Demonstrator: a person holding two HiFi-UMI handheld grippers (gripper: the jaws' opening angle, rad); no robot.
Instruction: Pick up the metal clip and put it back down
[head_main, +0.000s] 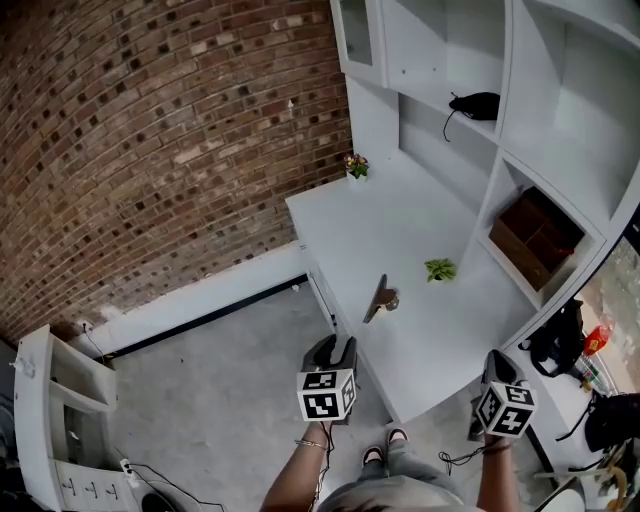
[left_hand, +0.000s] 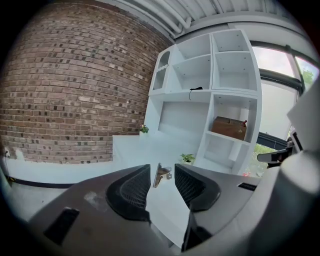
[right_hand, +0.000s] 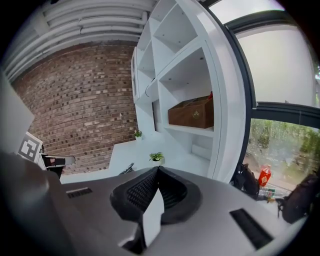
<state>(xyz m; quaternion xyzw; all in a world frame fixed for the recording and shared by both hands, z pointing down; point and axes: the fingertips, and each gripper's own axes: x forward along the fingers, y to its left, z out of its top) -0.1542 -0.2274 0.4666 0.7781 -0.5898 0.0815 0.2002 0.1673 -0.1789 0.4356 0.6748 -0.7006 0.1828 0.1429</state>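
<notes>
The metal clip (head_main: 381, 298) lies on the white desk (head_main: 400, 230), near its front left edge. It also shows between the left jaws in the left gripper view, as the clip (left_hand: 161, 174), still some way ahead. My left gripper (head_main: 336, 348) hovers off the desk's front edge, just short of the clip, open and empty; its jaws stand apart in its own view (left_hand: 162, 184). My right gripper (head_main: 497, 362) hangs at the desk's front right corner, shut with nothing in it (right_hand: 157, 172). From the right gripper view the clip (right_hand: 128, 168) is small and to the left.
A small green plant (head_main: 439, 269) stands on the desk right of the clip, and a flower pot (head_main: 355, 165) at the far corner. White shelves (head_main: 560, 120) hold a brown box (head_main: 535, 235) and a black object (head_main: 475, 103). A black bag (head_main: 555, 340) and a brick wall (head_main: 150, 150) flank the desk.
</notes>
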